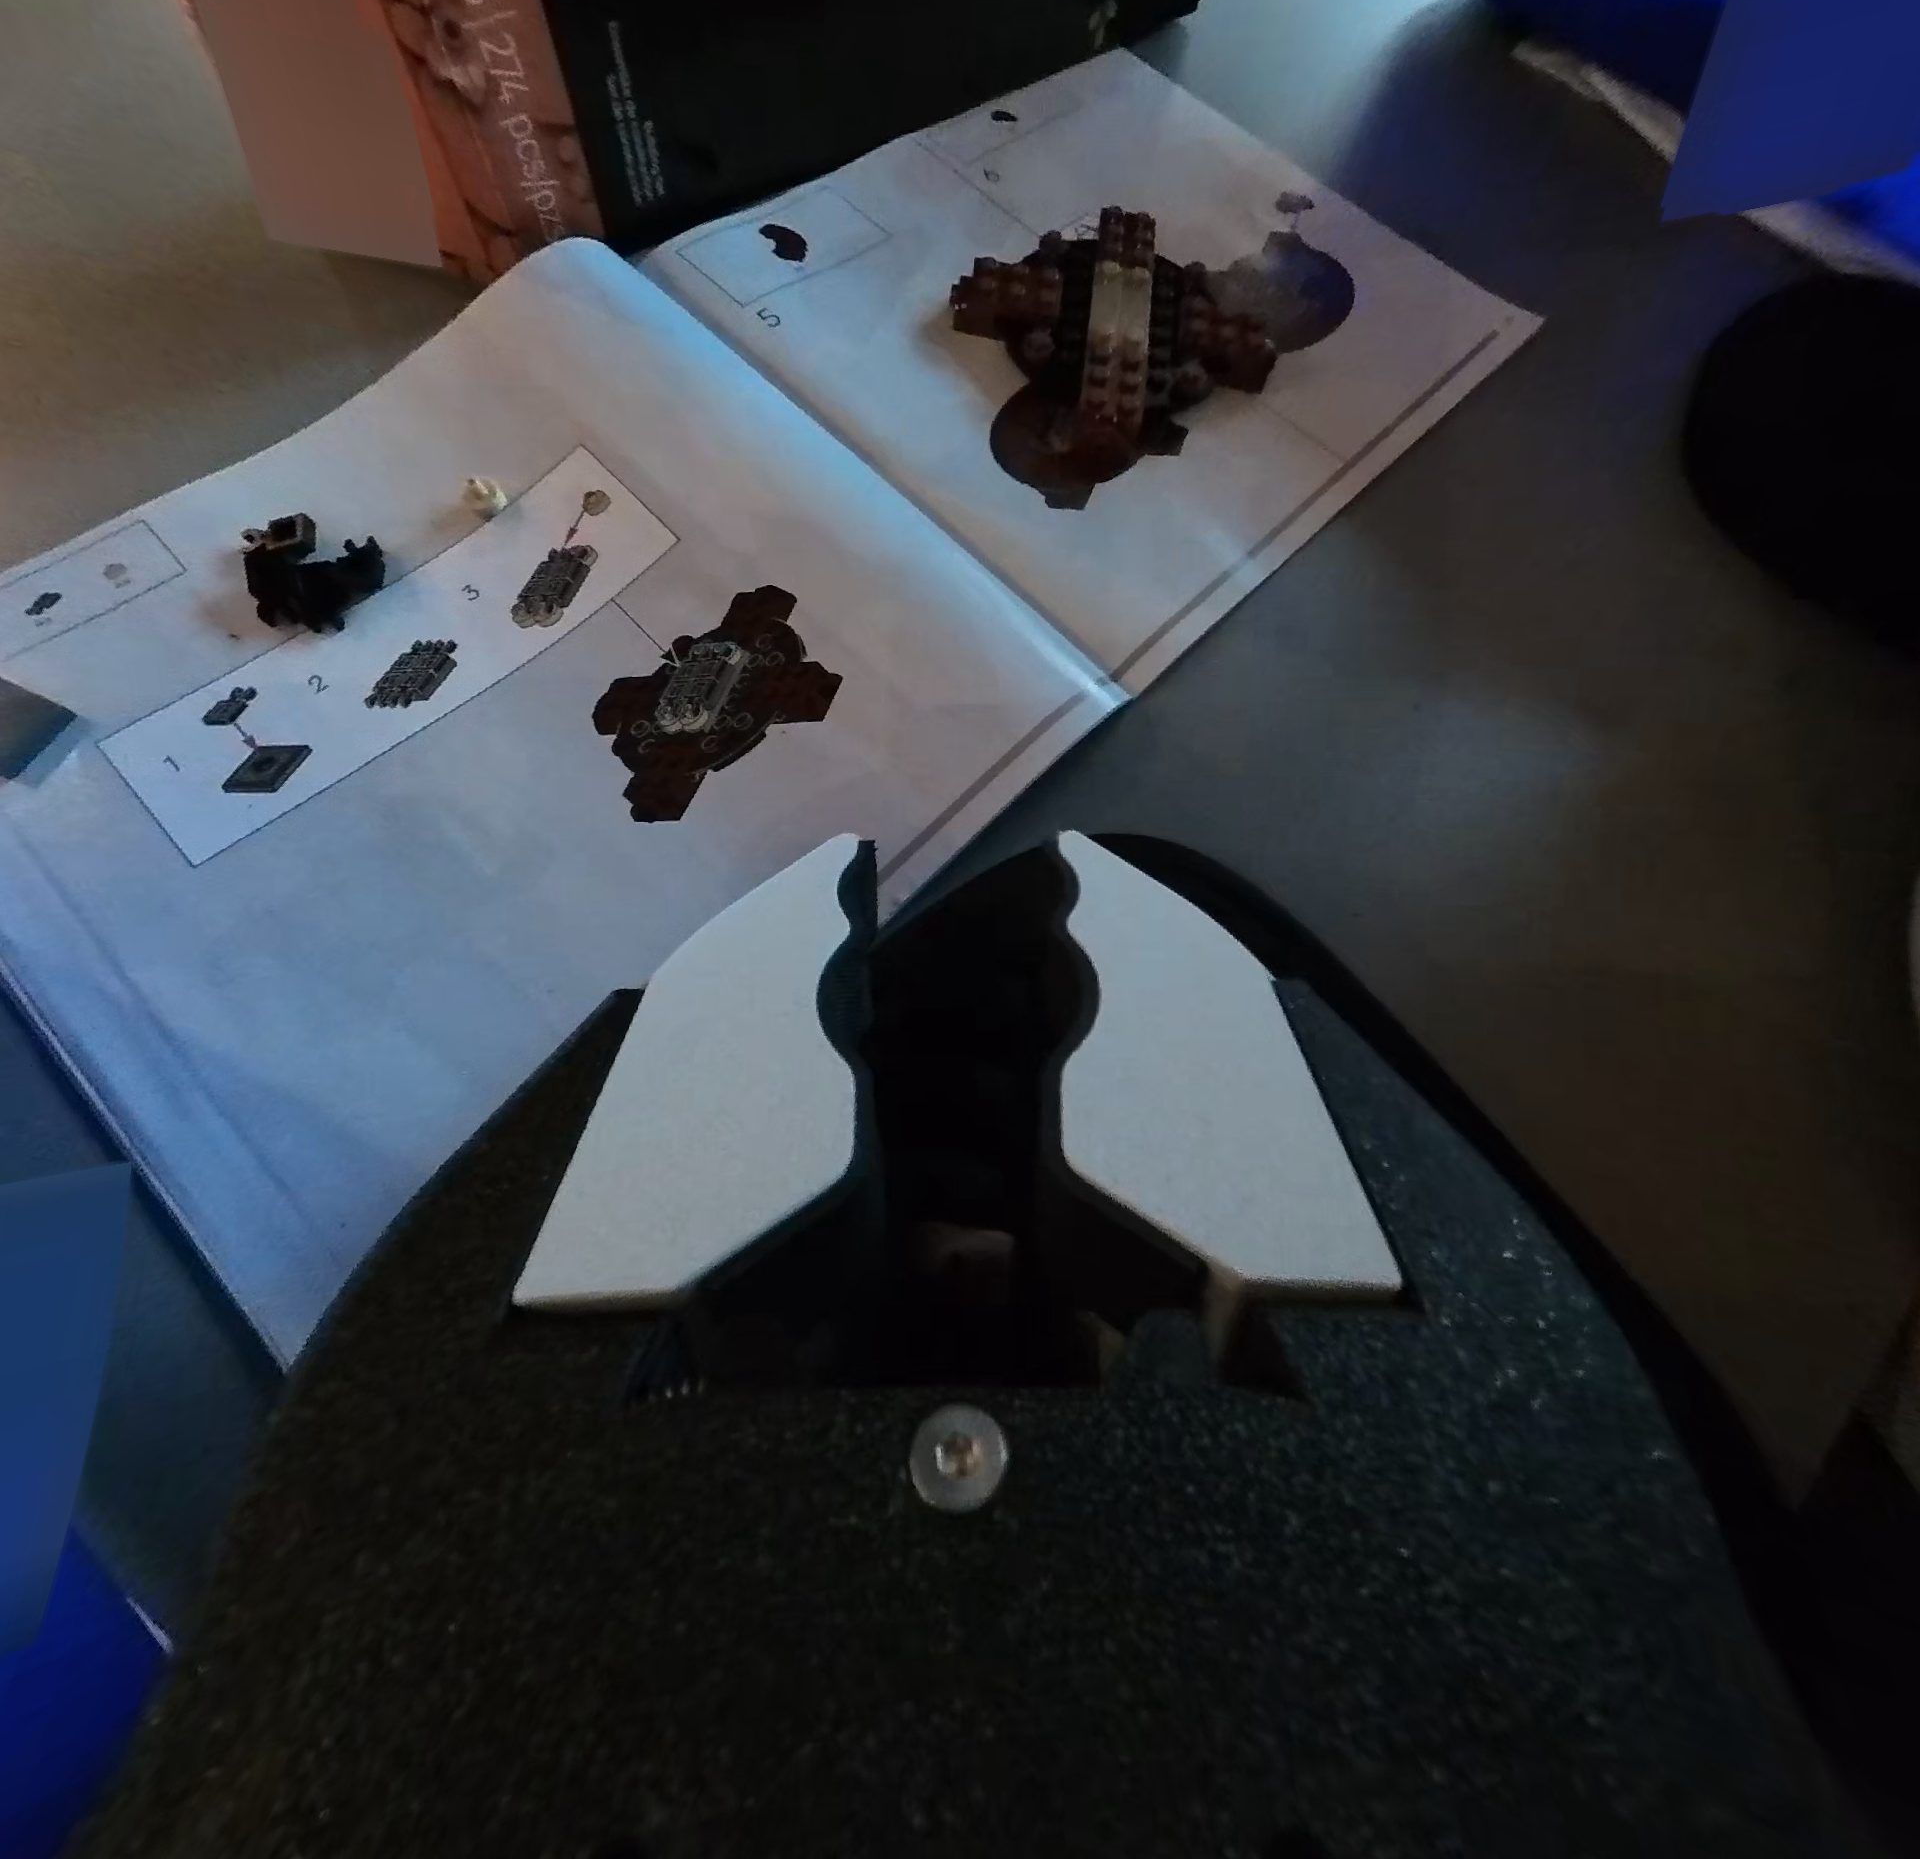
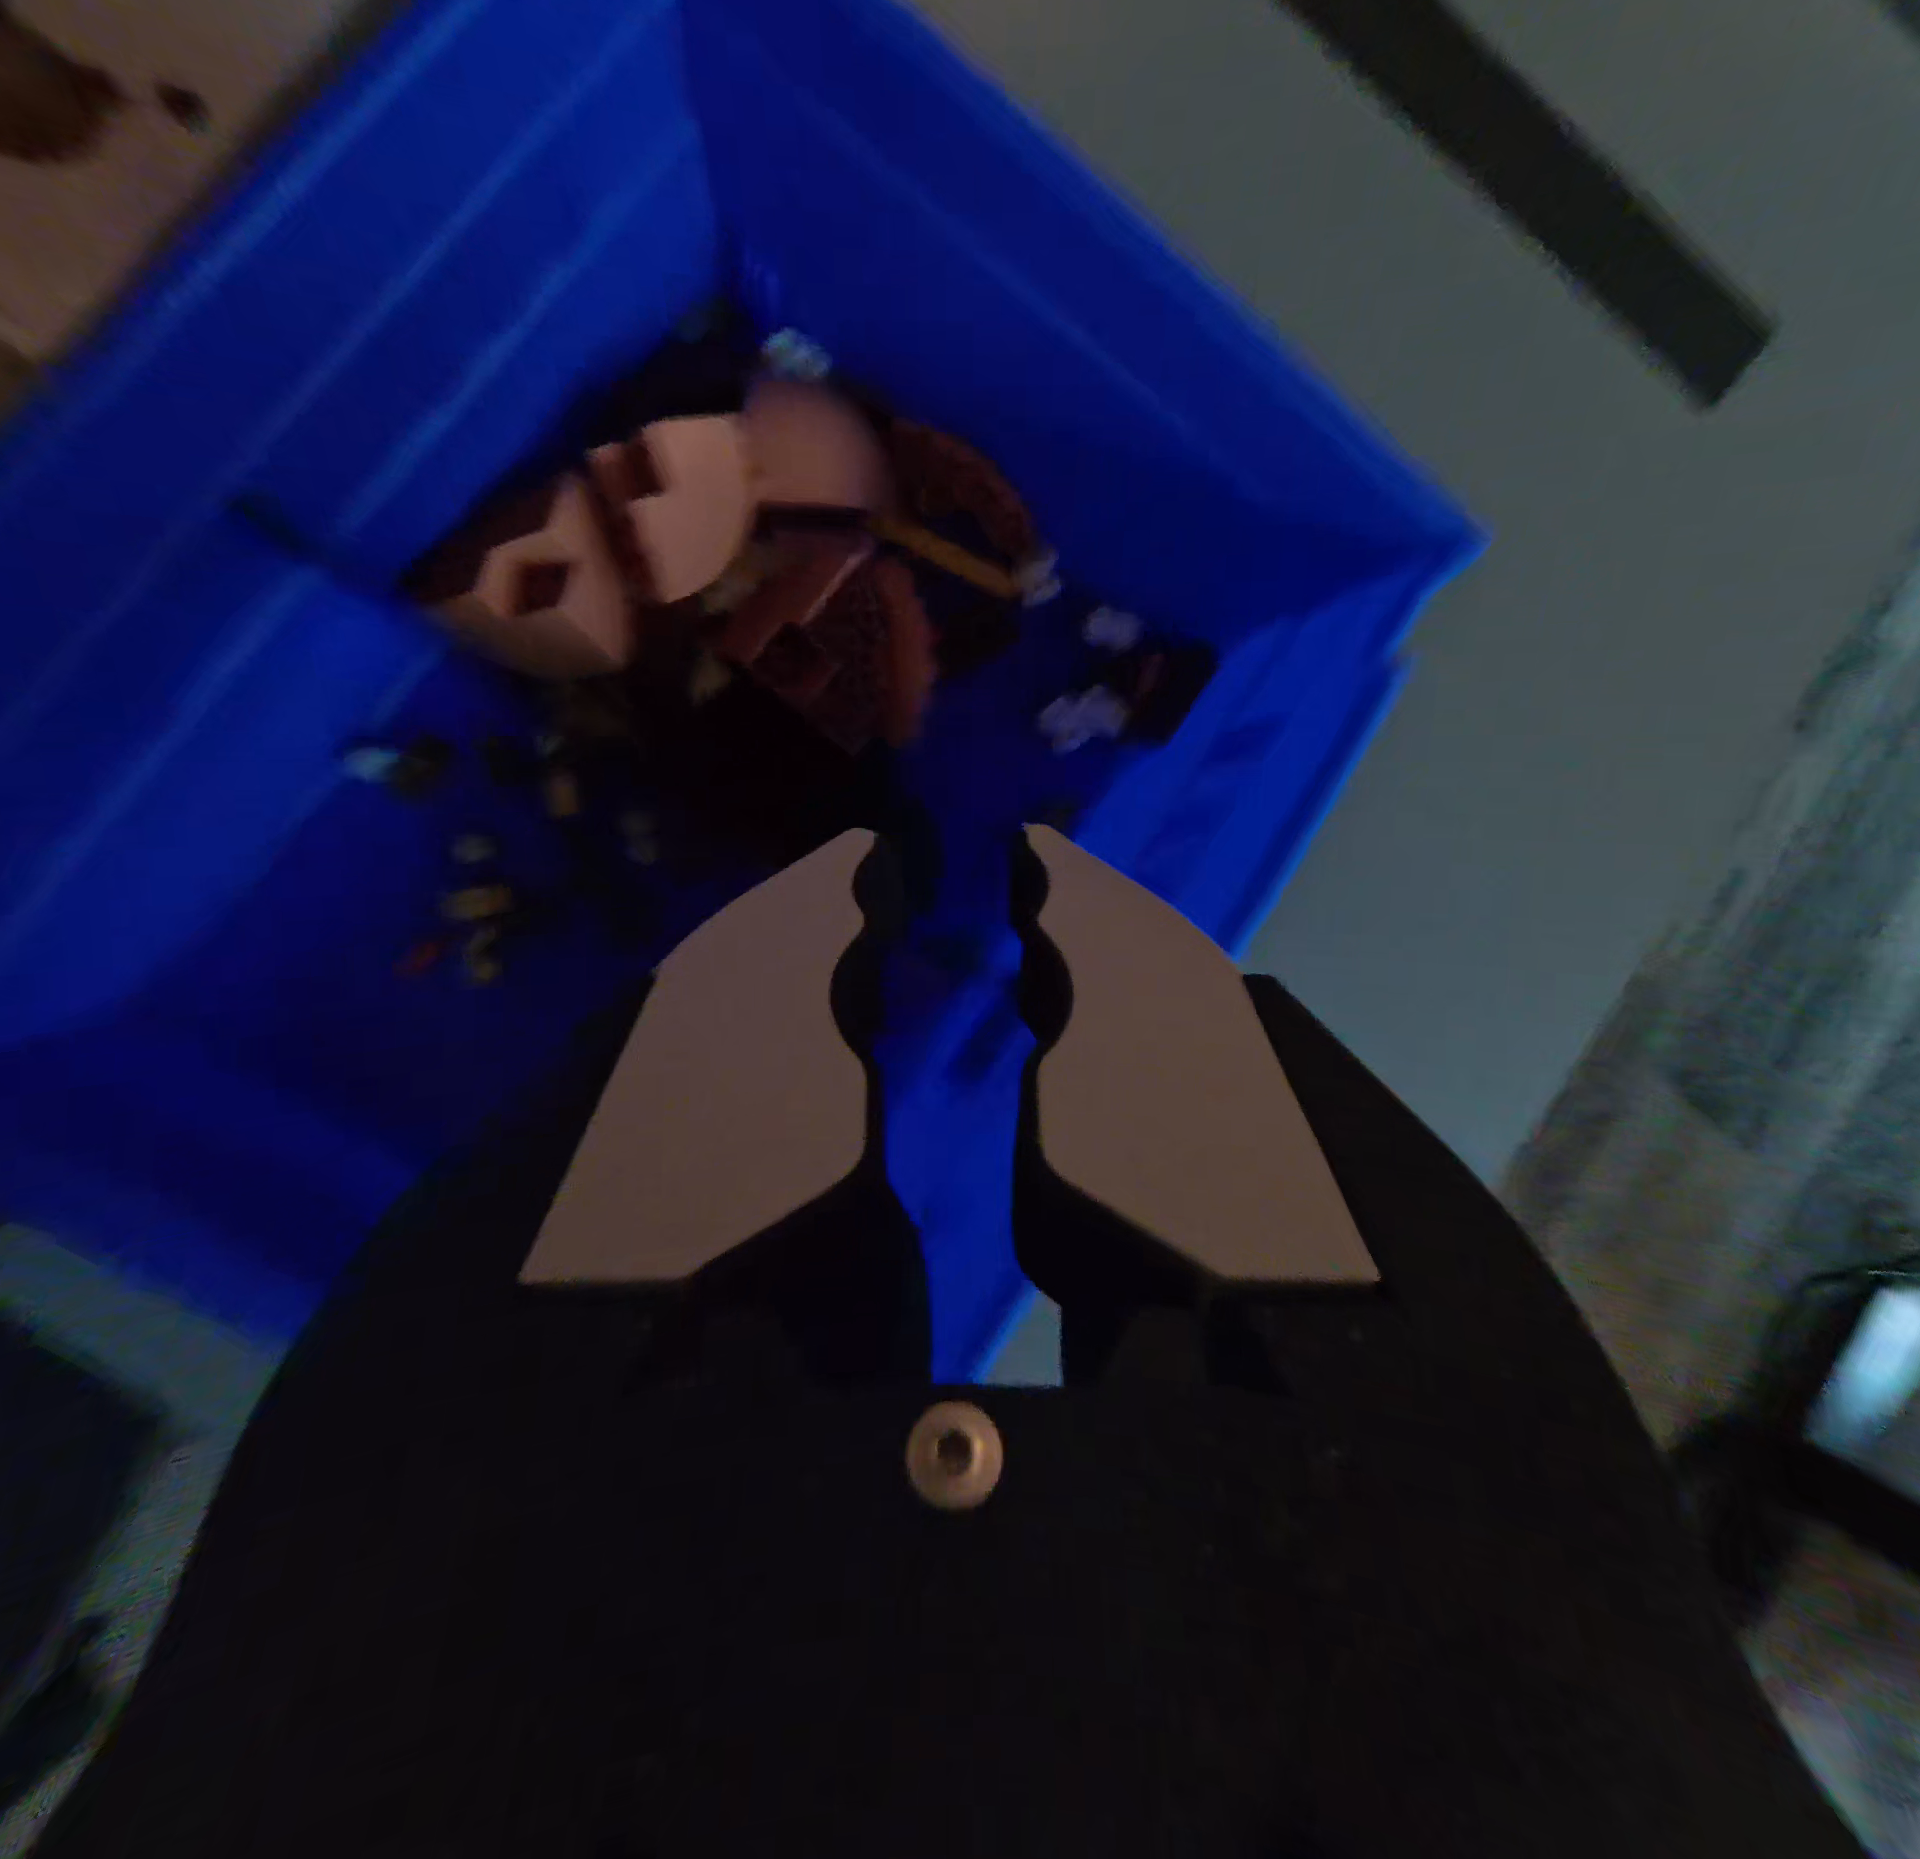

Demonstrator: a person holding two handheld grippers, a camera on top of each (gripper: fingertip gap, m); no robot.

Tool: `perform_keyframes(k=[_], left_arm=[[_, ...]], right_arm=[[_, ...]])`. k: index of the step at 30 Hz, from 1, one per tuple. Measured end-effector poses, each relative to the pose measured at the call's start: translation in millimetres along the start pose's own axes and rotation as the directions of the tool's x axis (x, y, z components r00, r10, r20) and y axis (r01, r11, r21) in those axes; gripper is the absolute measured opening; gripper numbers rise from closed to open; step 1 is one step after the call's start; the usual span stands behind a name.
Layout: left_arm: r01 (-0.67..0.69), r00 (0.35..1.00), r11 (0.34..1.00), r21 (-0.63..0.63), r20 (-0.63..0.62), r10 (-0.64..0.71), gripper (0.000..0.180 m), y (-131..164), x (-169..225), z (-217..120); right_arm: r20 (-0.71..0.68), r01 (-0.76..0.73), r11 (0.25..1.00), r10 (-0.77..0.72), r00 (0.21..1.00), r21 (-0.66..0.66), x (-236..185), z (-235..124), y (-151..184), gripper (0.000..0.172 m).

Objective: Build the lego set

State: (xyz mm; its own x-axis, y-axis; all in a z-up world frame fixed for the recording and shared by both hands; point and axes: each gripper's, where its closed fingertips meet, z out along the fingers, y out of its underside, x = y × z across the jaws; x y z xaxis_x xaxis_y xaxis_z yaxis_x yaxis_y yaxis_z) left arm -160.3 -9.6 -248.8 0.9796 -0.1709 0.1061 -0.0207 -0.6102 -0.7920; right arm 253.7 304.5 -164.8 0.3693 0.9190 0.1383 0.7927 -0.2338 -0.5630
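Where print shows: an open instruction booklet (image 1: 582, 874) lies on the table (image 1: 1455, 770) with step diagrams and numbers; a printed box (image 1: 499, 116) stands behind it.
Left fingers: the left gripper (image 1: 966, 853) hangs over the booklet's near edge, fingers (image 1: 748, 1030) apart; the gap is too dark to judge.
On the booklet: a brown brick model (image 1: 1101, 344), a black piece (image 1: 307, 578), a small white piece (image 1: 483, 495).
Right fingers: the right gripper (image 2: 951, 843) tilts over a blue bin (image 2: 1195, 438) of bricks (image 2: 790, 562), fingers (image 2: 748, 1061) slightly apart, blue showing between.
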Motion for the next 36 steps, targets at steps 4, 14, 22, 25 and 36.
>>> perform_keyframes(k=[4,14,22,25,36], left_arm=[[-0.001,1.0,1.0,0.001,-0.006,0.001,0.031,0,0,0],[-0.036,0.999,0.999,-0.001,0.022,0.036,0.031,0,1,0],[-0.051,0.998,0.999,-0.012,0.042,0.052,0.031,1,0,1],[-0.05,0.998,0.999,-0.015,0.043,0.051,0.031,1,-1,1],[-0.039,0.999,0.999,-0.002,0.03,0.04,0.031,0,0,0]], right_arm=[[0.063,-0.104,0.993,0.108,0.992,-0.061,-33,-9,37,0.034],[0.241,-0.077,0.993,0.096,0.966,-0.087,-90,-6,59,0.027],[0.359,0.035,0.992,0.011,0.933,-0.121,-117,12,52,0.014],[0.36,0.071,0.988,-0.017,0.933,-0.137,-120,24,48,0.014],[0.337,0.072,0.987,-0.02,0.941,-0.143,-127,58,37,0.011]])
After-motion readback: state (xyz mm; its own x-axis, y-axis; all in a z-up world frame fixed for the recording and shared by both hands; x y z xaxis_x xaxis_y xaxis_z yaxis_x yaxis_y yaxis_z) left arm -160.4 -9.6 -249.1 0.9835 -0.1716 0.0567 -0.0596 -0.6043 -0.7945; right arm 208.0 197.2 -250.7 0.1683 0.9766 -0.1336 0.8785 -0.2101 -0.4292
